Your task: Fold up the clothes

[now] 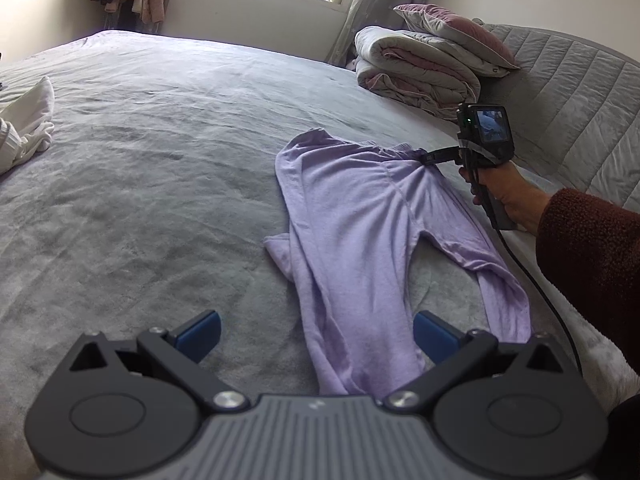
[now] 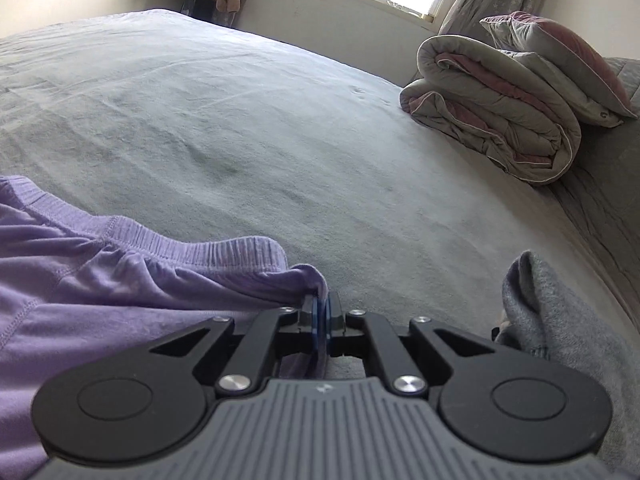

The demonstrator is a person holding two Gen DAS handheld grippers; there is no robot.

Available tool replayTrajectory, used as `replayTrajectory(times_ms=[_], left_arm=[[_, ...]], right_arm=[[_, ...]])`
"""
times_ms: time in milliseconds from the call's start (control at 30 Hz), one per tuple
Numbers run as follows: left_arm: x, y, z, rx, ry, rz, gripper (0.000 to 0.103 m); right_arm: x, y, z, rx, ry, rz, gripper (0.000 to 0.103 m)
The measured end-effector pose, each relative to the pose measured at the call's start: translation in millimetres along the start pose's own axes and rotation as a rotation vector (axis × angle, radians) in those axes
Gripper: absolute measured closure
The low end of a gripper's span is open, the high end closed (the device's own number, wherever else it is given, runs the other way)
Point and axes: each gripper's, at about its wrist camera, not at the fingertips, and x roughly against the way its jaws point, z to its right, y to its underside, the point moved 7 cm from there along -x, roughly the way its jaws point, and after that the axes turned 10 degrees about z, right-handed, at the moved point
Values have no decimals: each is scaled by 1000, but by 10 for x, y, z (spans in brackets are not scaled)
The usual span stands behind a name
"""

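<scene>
A pair of lilac trousers (image 1: 360,224) lies spread on the grey bed cover (image 1: 160,160), waistband toward the headboard, legs toward me. My left gripper (image 1: 316,332) hovers open over the lower end of one leg, its blue pads (image 1: 204,334) wide apart and the cloth lying under the gap. In the left wrist view, a hand in a dark red sleeve holds my right gripper (image 1: 425,158) at the waistband's right corner. Seen from the right wrist, that gripper (image 2: 320,312) is shut on the ribbed waistband (image 2: 224,254), a fold of lilac cloth pinched between its blue pads.
A folded grey-pink duvet (image 1: 416,68) with a pillow (image 1: 456,34) on top sits by the quilted headboard (image 1: 568,96). White clothing (image 1: 28,120) lies at the bed's left edge. A grey garment (image 2: 560,312) lies right of the right gripper. A cable (image 1: 540,292) trails from the handle.
</scene>
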Motion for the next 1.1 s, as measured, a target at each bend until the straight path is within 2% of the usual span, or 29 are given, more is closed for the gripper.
replayTrajectory(times_ms=[67,100,200,300,400,467,567,667,767,900,1100], left_arm=[[28,-47,-95,8,-45,29,1],[49,-68,-145,12,-68,43,1],[133,-119,-283,16,-134,84,1],[226,-162,-404,5,-197,123,1],[316,-183,-475,-46,-254,153,1],[372,-195,-509,-91,-290,175,1],[442,-209,-544,-131,-323,202,1],[511,-232,-589,-137,-333,228,1],[567,-264,-650,-112,-336,253,1],[632,-291,-689,-100,-337,281,1],[638,-271,-719,-95,-329,272,1]], right_arm=[[86,-18,54,-52,7,9,55],[165,-39,86,-91,-3,20,53],[511,-116,158,-188,-28,80,52],[1038,-212,135,-263,-102,171,52],[1647,-276,-140,-297,-260,235,52],[2066,-277,-464,-279,-385,259,52],[2698,-210,-1080,-202,-601,273,52],[3241,-14,-1647,-81,-754,284,52],[3638,256,-2062,33,-883,273,48],[3726,563,-2259,128,-919,182,46],[3658,743,-2421,-76,-1065,37,46]])
